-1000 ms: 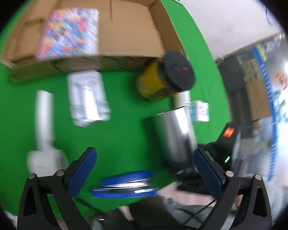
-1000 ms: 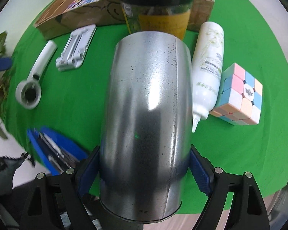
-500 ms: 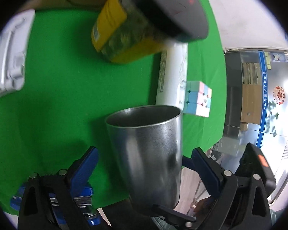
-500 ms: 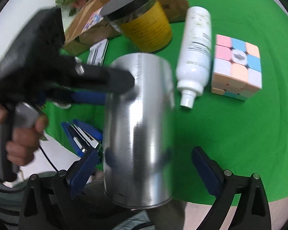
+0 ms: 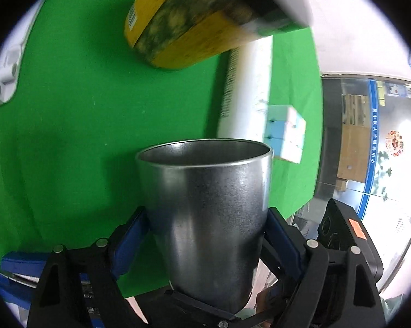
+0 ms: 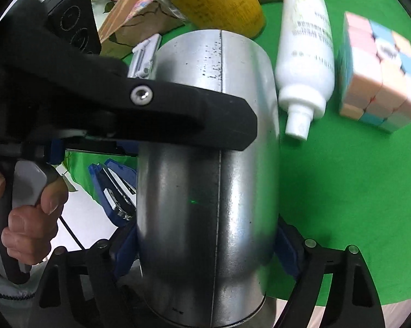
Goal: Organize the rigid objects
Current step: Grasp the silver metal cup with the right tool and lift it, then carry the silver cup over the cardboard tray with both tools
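Gripping smooth speckled steel cup from both sides: left gripper and right gripper each clamped on it. Cup base cut off.

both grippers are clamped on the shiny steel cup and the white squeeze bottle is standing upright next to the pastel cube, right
Not quite. The white plastic squeeze bottle lies on its side on the green cloth, nozzle toward the camera, as the right wrist view shows. The rest holds: left gripper and right gripper both clamp the shiny steel cup, beside the pastel cube.

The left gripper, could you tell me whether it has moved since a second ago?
Yes. The left gripper has advanced over the green cloth to the metal cup and closed on it.
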